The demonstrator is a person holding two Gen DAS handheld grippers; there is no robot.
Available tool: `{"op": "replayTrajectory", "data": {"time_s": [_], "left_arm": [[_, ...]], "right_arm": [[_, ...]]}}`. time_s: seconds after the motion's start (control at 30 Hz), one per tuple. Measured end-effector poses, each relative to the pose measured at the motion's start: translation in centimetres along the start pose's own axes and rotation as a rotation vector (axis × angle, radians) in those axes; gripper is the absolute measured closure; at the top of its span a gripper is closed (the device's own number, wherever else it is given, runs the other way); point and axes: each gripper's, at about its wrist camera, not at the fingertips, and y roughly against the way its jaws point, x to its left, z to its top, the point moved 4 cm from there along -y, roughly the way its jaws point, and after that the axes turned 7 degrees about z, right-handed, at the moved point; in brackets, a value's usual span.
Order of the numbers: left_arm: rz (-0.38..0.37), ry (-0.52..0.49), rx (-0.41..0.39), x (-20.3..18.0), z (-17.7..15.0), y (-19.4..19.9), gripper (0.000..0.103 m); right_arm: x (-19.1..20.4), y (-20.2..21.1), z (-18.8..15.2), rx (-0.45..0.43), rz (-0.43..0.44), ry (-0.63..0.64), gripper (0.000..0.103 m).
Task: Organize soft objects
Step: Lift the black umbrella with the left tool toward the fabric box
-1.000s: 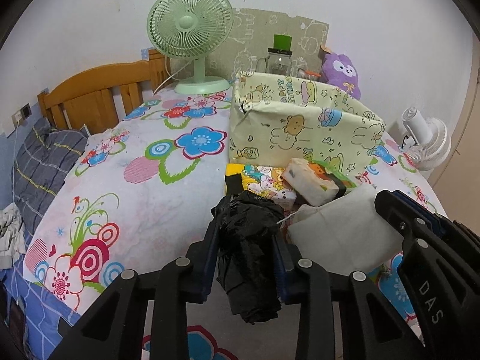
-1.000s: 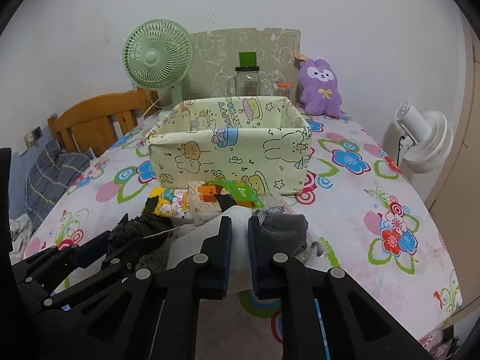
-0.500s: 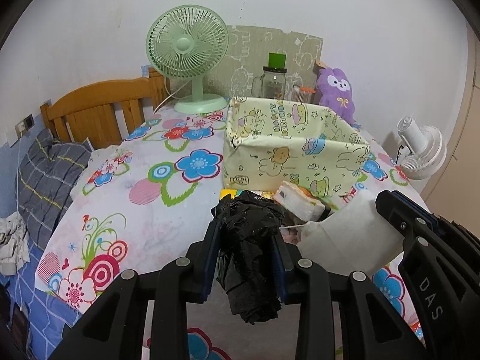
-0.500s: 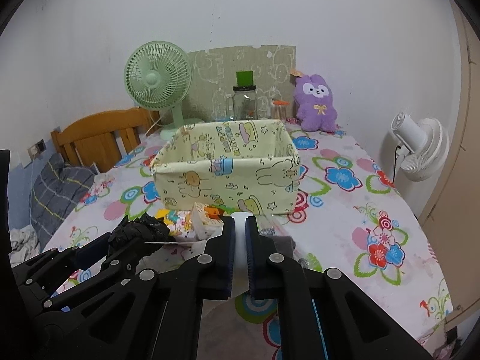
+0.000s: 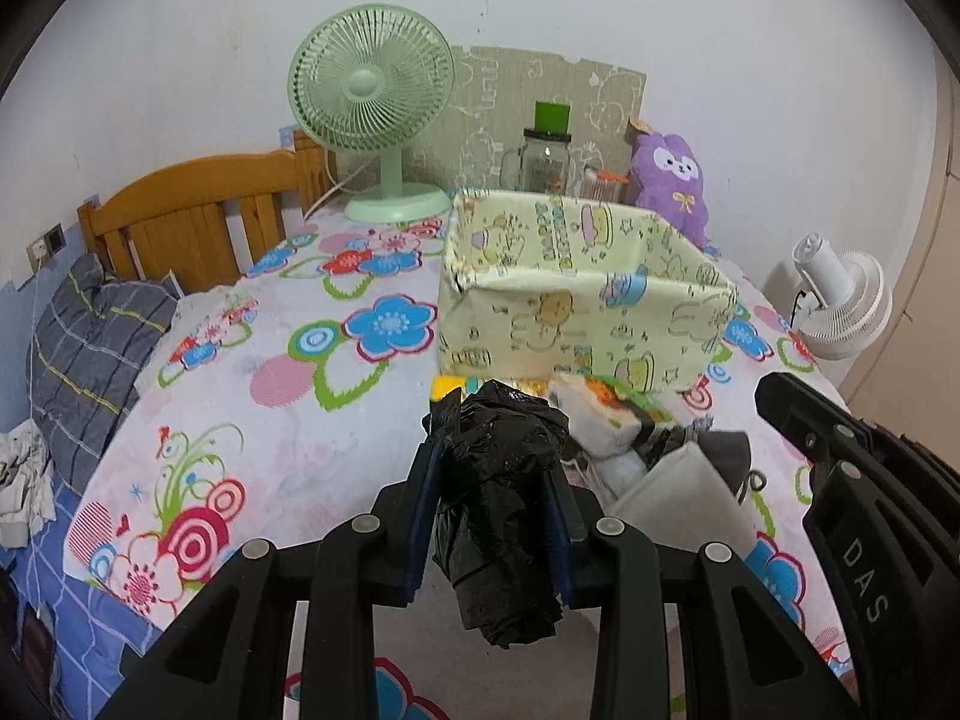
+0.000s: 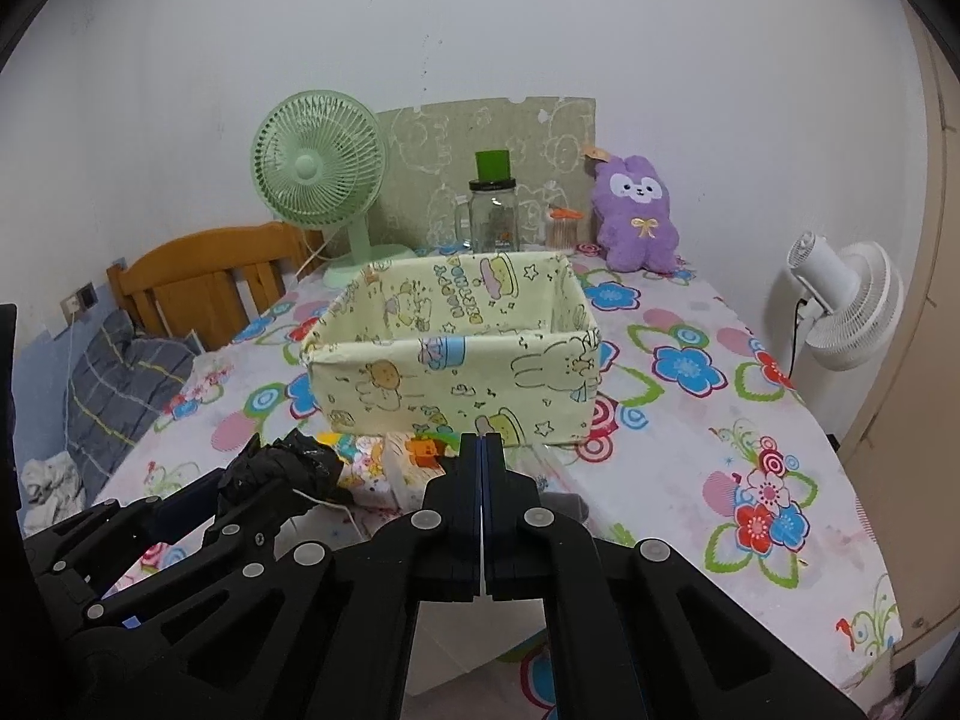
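Note:
My left gripper (image 5: 493, 450) is shut on a crumpled black plastic bag (image 5: 501, 504), which hangs between its blue pads just above the flowered tablecloth. The same bag (image 6: 282, 468) shows at the lower left of the right wrist view. My right gripper (image 6: 482, 441) has its jaws closing tight on the edge of a white mask (image 5: 678, 498); only a thin white line shows between the pads. The mask (image 6: 462, 642) droops below that gripper. Behind both stands a pale yellow cartoon-print fabric box (image 6: 456, 372), open at the top. A tissue packet (image 5: 606, 414) and a grey sock (image 5: 729, 450) lie in front of the box.
At the back of the table stand a green fan (image 6: 318, 168), a glass jar (image 6: 493, 216) and a purple plush (image 6: 636, 216). A white fan (image 6: 840, 312) stands off the right edge. A wooden headboard (image 5: 198, 222) and grey plaid bedding (image 5: 90, 348) are on the left.
The right jaws went from a narrow gap to pressed together on the white mask, and its edge has lifted off the table. The left gripper keeps its hold on the black bag.

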Motion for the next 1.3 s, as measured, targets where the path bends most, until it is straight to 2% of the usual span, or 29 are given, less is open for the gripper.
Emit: {"op": "replayTrajectory", "data": {"time_s": [0.57,1.03,1.07,1.13,1.17,1.2,1.3], "left_arm": [[-0.010,-0.011,0.014,0.0,-2.3,-0.1,0.071],[-0.016,-0.009,0.015,0.1,-3.1,0.2,0.071],[-0.014,-0.009,0.014,0.1,-3.0,0.2,0.071],[-0.015,-0.008,0.012,0.1,-2.7,0.3,0.075],[-0.007,-0.005,0.007,0.1,-2.4,0.4,0.073],[-0.006,-0.004,0.003,0.2,-2.1,0.4,0.072],[-0.008,-0.003,-0.011,0.1,-1.2,0.7,0.072]], "right_arm": [[-0.2,-0.9,-2.4,0.069,-0.004,0.003,0.099],[0.0,-0.7,-3.4,0.081,0.008,0.002,0.099],[0.0,-0.7,-3.4,0.083,0.007,0.003,0.097],[0.0,-0.6,-3.3,0.076,0.007,0.001,0.078],[0.0,-0.4,-3.1,0.064,0.004,-0.004,0.056],[-0.1,-0.2,-2.8,0.048,-0.009,-0.006,0.047],[-0.2,0.5,-1.5,0.007,-0.018,-0.001,0.039]]}}
